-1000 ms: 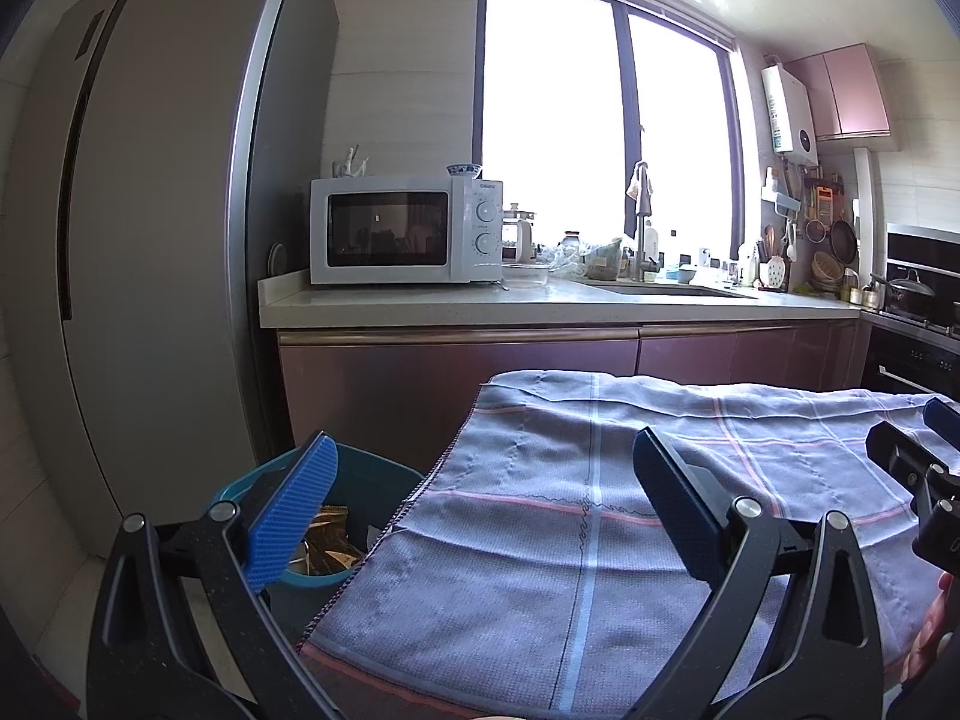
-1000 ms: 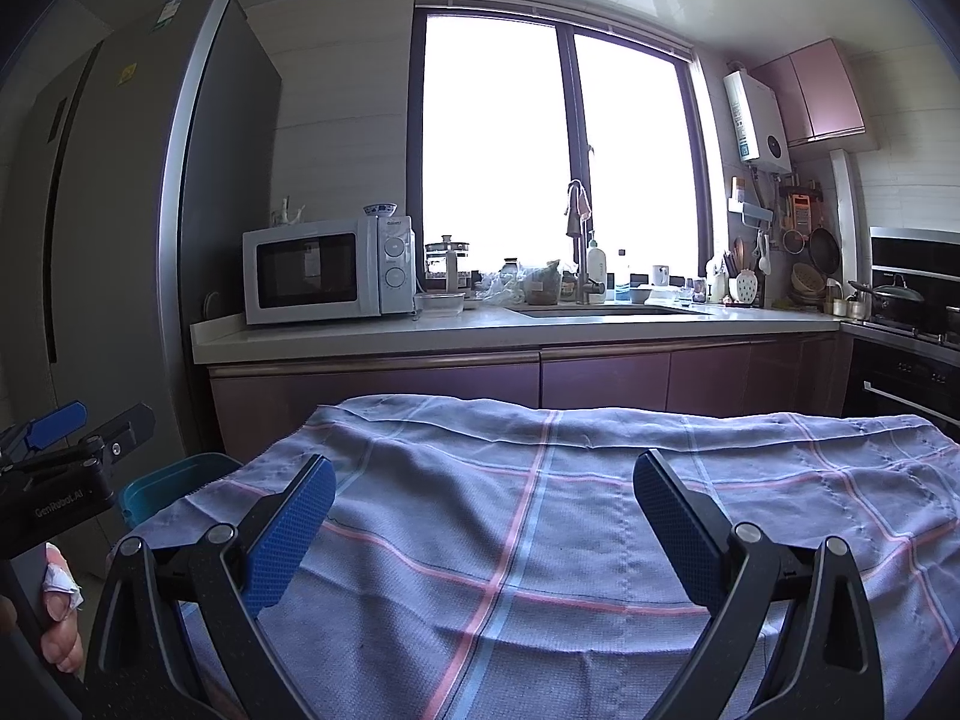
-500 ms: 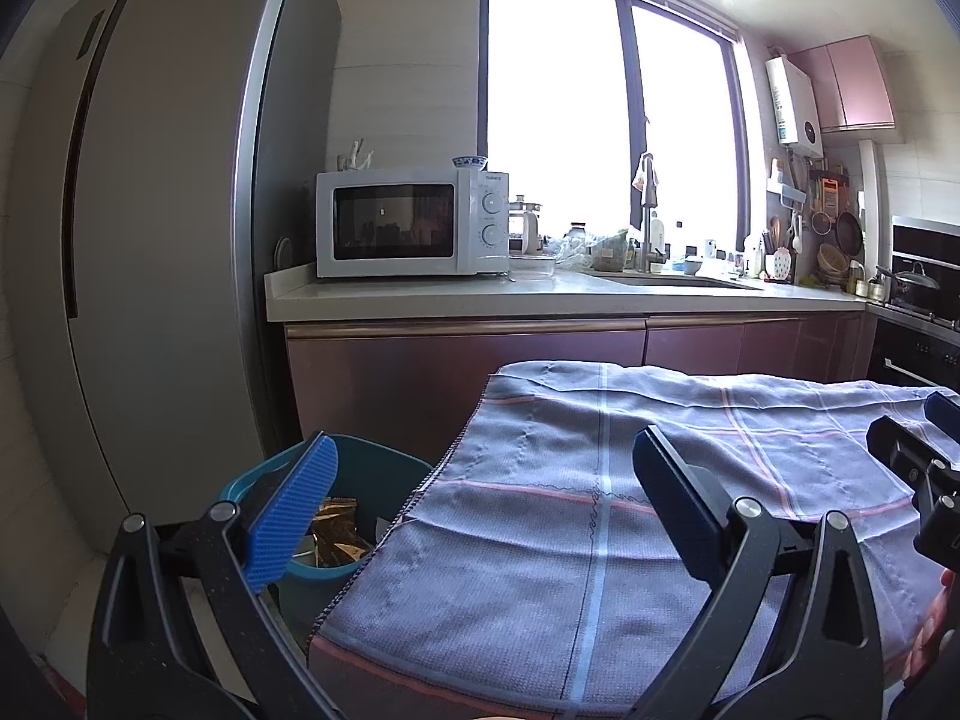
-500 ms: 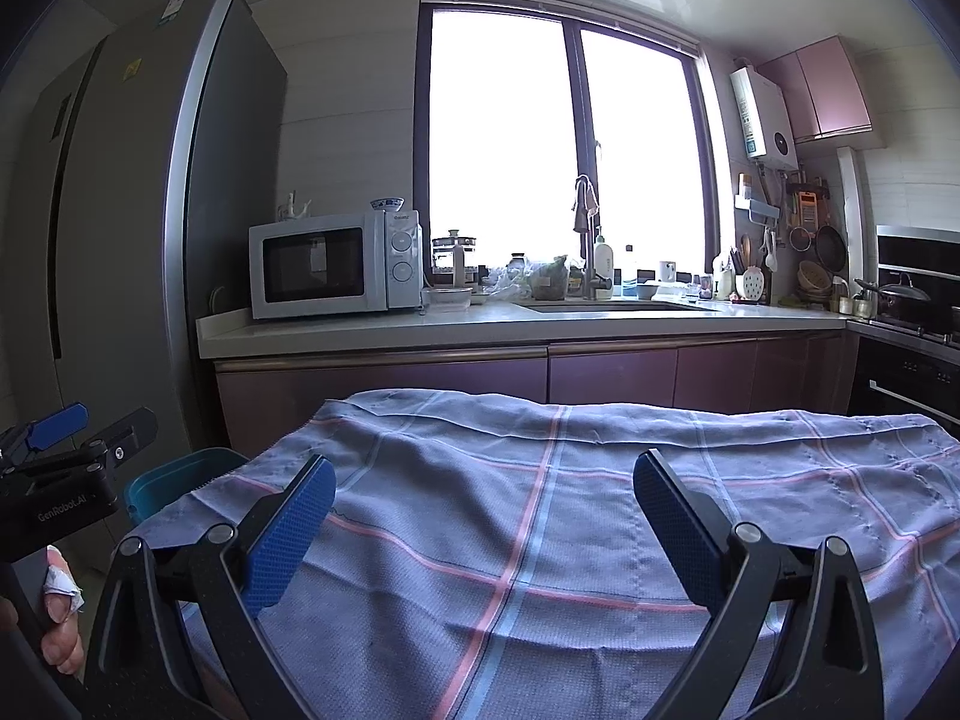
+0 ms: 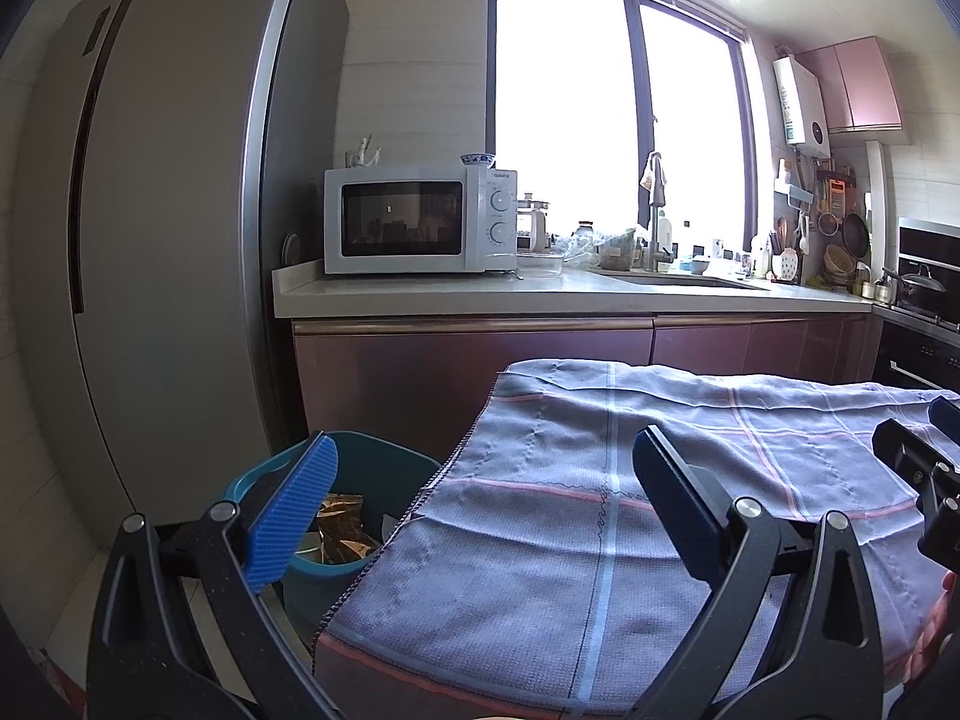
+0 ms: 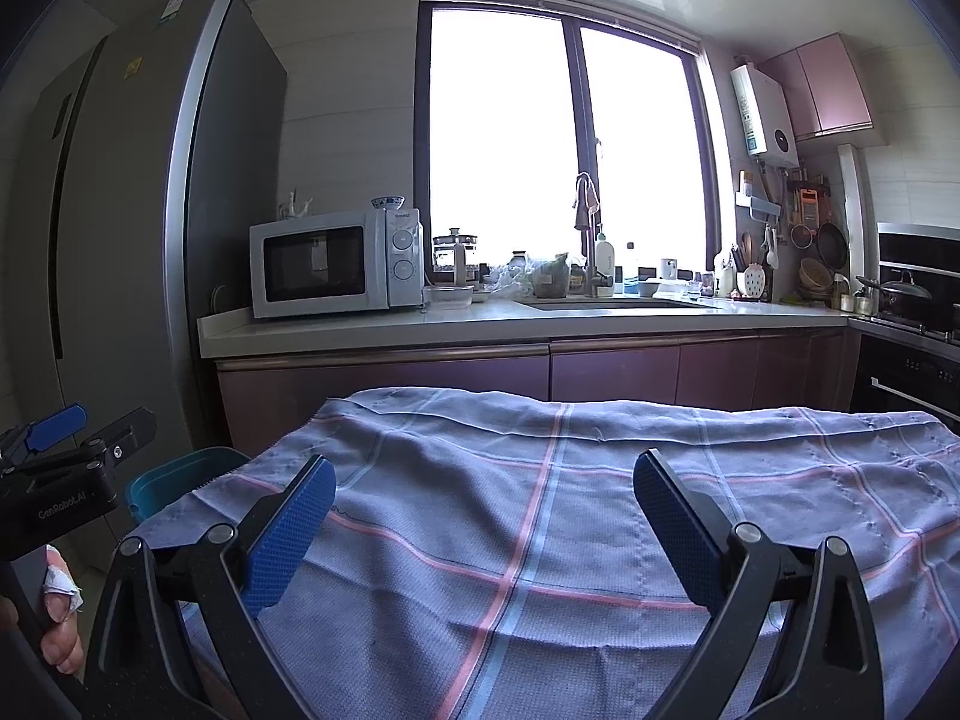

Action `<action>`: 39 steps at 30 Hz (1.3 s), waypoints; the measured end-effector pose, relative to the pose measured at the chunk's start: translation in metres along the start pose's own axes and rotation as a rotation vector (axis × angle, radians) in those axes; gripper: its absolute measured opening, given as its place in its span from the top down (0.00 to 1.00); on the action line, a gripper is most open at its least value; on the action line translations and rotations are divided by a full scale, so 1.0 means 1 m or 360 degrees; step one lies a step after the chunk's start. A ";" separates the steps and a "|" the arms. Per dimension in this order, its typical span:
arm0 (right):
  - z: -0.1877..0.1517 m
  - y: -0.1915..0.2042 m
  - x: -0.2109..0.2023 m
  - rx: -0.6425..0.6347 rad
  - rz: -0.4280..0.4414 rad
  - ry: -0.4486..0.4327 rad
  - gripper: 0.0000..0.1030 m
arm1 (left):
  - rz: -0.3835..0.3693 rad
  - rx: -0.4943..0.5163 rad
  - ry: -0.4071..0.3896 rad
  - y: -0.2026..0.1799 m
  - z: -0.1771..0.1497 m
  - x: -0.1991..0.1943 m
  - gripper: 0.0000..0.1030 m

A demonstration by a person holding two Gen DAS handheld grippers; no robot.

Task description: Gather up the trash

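A teal trash bin (image 5: 372, 468) stands on the floor at the table's left edge, with shiny gold wrappers (image 5: 339, 531) inside it. In the right wrist view only the rim of the bin (image 6: 180, 480) shows past the cloth. My left gripper (image 5: 480, 498) is open and holds nothing; it hovers over the table's left corner, with its left finger above the bin. My right gripper (image 6: 483, 513) is open and empty above the checked cloth. I see no loose trash on the cloth.
A blue-grey checked tablecloth (image 6: 540, 510) covers the table. Behind it runs a kitchen counter (image 5: 540, 294) with a white microwave (image 5: 420, 219) and a sink, and a tall grey fridge (image 5: 168, 210) stands at the left. A hand (image 6: 60, 618) holds the left gripper's handle.
Both views have tilted slightly downward, so the counter and microwave sit a little higher in frame. Both grippers stay open and empty.
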State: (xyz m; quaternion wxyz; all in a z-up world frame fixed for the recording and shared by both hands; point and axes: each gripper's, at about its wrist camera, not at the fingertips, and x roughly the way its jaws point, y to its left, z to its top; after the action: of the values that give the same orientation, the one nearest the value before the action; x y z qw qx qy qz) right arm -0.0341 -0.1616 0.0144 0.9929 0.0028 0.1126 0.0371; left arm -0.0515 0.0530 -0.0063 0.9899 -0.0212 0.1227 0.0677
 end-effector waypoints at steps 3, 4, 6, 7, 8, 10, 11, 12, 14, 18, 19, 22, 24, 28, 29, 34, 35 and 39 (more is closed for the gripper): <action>-0.001 0.002 0.000 -0.0003 0.0002 0.0003 0.07 | 0.0002 0.0000 -0.0001 0.000 0.000 0.000 0.06; -0.001 0.002 0.000 -0.0003 0.0003 0.0004 0.07 | 0.0003 -0.0001 0.0001 0.000 -0.001 -0.001 0.06; -0.001 0.003 0.000 -0.0003 0.0003 0.0004 0.07 | 0.0005 0.0000 0.0001 0.000 -0.001 -0.001 0.06; -0.001 0.003 0.000 -0.0003 0.0003 0.0004 0.07 | 0.0007 0.0002 0.0001 0.000 0.000 -0.001 0.06; -0.001 0.003 0.000 -0.0002 0.0004 0.0005 0.07 | 0.0008 0.0002 0.0003 0.000 0.000 -0.002 0.06; -0.001 0.003 0.000 -0.0003 0.0003 0.0004 0.07 | 0.0009 0.0000 0.0005 0.000 0.000 -0.002 0.06; -0.001 0.003 0.001 -0.0002 0.0004 0.0006 0.07 | 0.0010 0.0002 0.0006 0.000 0.000 -0.001 0.06; -0.001 0.003 0.001 -0.0001 0.0007 0.0009 0.07 | 0.0013 0.0002 0.0007 0.000 0.000 -0.002 0.06; -0.001 0.003 0.000 -0.0003 0.0013 0.0005 0.07 | 0.0018 0.0002 0.0010 0.000 -0.001 -0.003 0.06; 0.000 0.005 0.002 -0.0004 0.0031 0.0006 0.07 | 0.0039 0.0000 0.0016 0.002 -0.001 -0.004 0.06; 0.000 0.006 0.002 -0.0004 0.0036 0.0006 0.07 | 0.0046 -0.0001 0.0017 0.003 0.000 -0.005 0.06; 0.000 0.009 0.003 -0.0015 0.0054 0.0009 0.07 | 0.0071 -0.0006 0.0020 0.005 0.000 -0.006 0.06; 0.000 0.011 0.003 -0.0023 0.0069 0.0012 0.07 | 0.0081 -0.0012 0.0028 0.007 -0.001 -0.007 0.06; 0.000 0.017 0.002 -0.0042 0.0102 0.0015 0.07 | 0.0105 -0.0014 0.0042 0.010 -0.002 -0.007 0.06; -0.001 0.018 0.002 -0.0045 0.0109 0.0015 0.07 | 0.0107 -0.0013 0.0044 0.010 -0.003 -0.007 0.06; 0.000 0.021 0.003 -0.0048 0.0142 0.0021 0.07 | 0.0128 -0.0016 0.0053 0.012 -0.004 -0.009 0.06; 0.001 0.022 0.003 -0.0050 0.0146 0.0019 0.07 | 0.0132 -0.0016 0.0053 0.013 -0.004 -0.009 0.06; 0.000 0.023 0.004 -0.0055 0.0165 0.0027 0.07 | 0.0143 -0.0016 0.0052 0.013 -0.003 -0.011 0.06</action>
State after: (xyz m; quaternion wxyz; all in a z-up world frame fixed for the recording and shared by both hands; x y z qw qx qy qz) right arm -0.0321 -0.1380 0.0141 0.9886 -0.0089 0.1202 0.0905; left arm -0.0646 0.0646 -0.0074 0.9836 -0.0216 0.1393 0.1123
